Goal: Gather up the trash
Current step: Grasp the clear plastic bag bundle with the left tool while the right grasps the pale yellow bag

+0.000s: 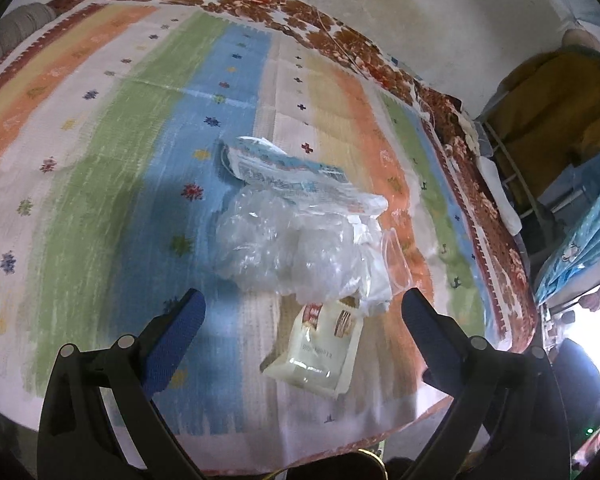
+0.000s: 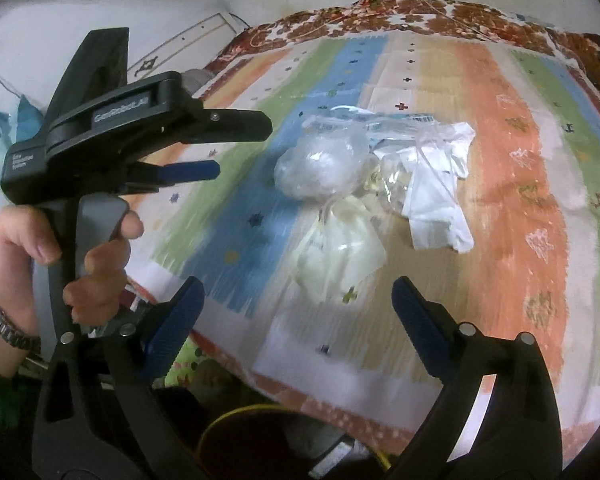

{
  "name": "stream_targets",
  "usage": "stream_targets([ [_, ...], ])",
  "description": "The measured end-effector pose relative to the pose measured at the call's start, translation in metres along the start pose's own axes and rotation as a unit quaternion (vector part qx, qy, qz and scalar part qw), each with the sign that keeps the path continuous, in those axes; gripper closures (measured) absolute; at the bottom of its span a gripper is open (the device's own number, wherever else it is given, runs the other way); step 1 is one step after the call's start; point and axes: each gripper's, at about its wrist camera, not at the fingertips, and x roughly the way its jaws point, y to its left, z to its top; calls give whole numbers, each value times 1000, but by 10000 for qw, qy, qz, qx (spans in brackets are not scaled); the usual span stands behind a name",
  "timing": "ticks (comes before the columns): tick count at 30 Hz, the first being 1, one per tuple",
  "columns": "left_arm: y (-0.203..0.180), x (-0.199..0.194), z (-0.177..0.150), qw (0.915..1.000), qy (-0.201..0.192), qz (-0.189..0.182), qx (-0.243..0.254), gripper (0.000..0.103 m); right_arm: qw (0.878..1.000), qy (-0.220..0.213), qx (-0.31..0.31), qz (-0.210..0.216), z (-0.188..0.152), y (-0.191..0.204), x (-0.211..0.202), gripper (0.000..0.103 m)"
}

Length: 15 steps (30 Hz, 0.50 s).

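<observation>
A pile of trash lies on a striped cloth: a crumpled clear plastic bag [image 1: 288, 248], a blue-and-white printed wrapper [image 1: 284, 170] behind it, and a cream snack pouch [image 1: 320, 348] nearest me. My left gripper [image 1: 304, 312] is open and empty, hovering just short of the pouch. In the right wrist view the same clear bag [image 2: 320, 164], cream pouch [image 2: 340, 256] and white torn wrapper [image 2: 436, 200] lie ahead. My right gripper [image 2: 298, 300] is open and empty, just before the pouch. The left gripper [image 2: 204, 170] shows at the left, held in a hand.
The striped cloth [image 1: 100, 140] covers a bed with a floral brown blanket [image 1: 340, 40] along its far edge by the wall. A blue patterned bag [image 1: 580, 248] and shelving stand at the right. A dark bin with a yellow rim [image 2: 236, 420] sits below the bed's near edge.
</observation>
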Motion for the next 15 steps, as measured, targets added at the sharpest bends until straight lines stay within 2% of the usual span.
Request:
stream_targets([
  [2, 2, 6, 1, 10000, 44, -39, -33, 9, 10000, 65, -19, 39, 2, -5, 10, 24],
  [7, -2, 27, 2, 9993, 318, -79, 193, 18, 9995, 130, 168, 226, 13, -15, 30, 26],
  [15, -13, 41, 9, 9985, 340, -207, 369, 24, 9991, 337, 193, 147, 12, -17, 51, 42],
])
